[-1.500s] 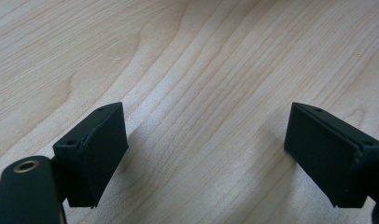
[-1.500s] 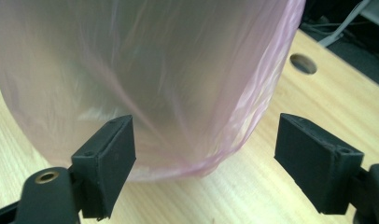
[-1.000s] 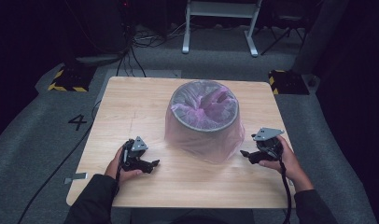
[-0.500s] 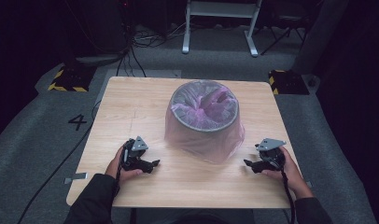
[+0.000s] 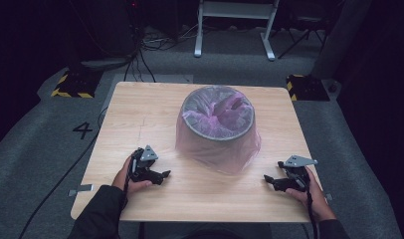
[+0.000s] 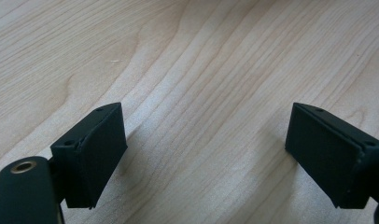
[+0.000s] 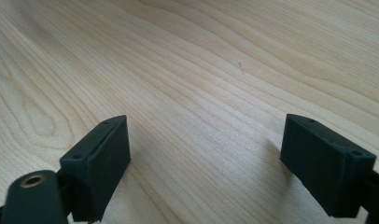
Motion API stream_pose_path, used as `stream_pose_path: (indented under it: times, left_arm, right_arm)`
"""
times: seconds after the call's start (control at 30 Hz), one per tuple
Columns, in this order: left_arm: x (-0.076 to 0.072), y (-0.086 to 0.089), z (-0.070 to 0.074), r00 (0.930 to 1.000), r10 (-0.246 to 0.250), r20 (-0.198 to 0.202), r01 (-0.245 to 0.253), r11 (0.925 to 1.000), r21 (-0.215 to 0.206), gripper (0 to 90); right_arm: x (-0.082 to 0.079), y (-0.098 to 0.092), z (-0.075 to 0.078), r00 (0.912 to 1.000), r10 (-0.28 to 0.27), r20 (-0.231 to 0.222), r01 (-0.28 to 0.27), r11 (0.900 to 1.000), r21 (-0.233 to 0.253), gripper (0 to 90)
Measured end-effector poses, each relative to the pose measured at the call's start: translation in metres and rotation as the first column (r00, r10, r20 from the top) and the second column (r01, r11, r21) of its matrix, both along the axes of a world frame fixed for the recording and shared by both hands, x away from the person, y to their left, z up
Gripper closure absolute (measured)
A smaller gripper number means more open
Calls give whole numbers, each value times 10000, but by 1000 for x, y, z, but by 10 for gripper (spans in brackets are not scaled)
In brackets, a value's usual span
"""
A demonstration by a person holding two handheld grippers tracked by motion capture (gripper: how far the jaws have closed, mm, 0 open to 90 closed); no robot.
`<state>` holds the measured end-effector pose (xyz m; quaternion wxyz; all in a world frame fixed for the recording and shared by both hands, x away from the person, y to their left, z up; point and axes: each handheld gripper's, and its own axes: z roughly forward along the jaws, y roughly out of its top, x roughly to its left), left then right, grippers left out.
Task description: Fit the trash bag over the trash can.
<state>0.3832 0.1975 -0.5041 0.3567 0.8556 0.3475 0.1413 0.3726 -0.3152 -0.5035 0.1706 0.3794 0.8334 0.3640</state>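
A grey bin (image 5: pixel 217 130) lined with a thin pink plastic bag (image 5: pixel 217 152) stands at the middle of the wooden table (image 5: pixel 140 109). The bag is folded over the rim and hangs down the outside. My left gripper (image 5: pixel 164 175) rests low on the table at the front left of the bin, open, nothing between its jaws. My right gripper (image 5: pixel 267 180) sits at the front right, also open and empty. In the left gripper view the left gripper (image 6: pixel 206 158) has bare wood between its jaws. The right gripper (image 7: pixel 206 163) in its own view likewise frames bare tabletop (image 7: pixel 201 70).
Grey carpet surrounds the table, with a painted number 4 (image 5: pixel 83 130) on the left. Cables (image 5: pixel 140 55) and yellow-black striped blocks (image 5: pixel 70 85) lie behind the table. A white metal frame (image 5: pixel 235 25) stands at the back.
My right gripper has moved back toward the front edge of the table, away from the bin. The left gripper has stayed in place.
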Motion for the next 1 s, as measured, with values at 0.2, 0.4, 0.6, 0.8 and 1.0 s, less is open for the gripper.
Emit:
stream_pose_path:
  times: [0.2, 0.4, 0.6, 0.8, 1.0]
  left_arm:
    - [0, 0, 0, 10000, -1, 0, 1, 10000, 1, 122]
    - [1, 0, 0, 10000, -41, -29, 41, 10000, 18, 120]
    - [2, -1, 0, 9999, -97, -38, 98, 9999, 42, 109]
    - [3, -2, 0, 9999, -121, -54, 122, 9999, 69, 101]
    - [3, -2, 0, 9999, -116, -68, 116, 9999, 59, 100]
  right_arm:
    - [0, 0, 0, 10000, -7, -12, 7, 10000, 2, 154]
    - [1, 1, 0, 10000, -14, -45, 14, 10000, -11, 147]
    - [1, 0, 0, 10000, -12, -39, 12, 10000, -11, 147]
    - [1, 0, 0, 10000, 3, -48, -3, 10000, -9, 147]
    - [1, 0, 0, 10000, 4, -47, -5, 10000, -15, 147]
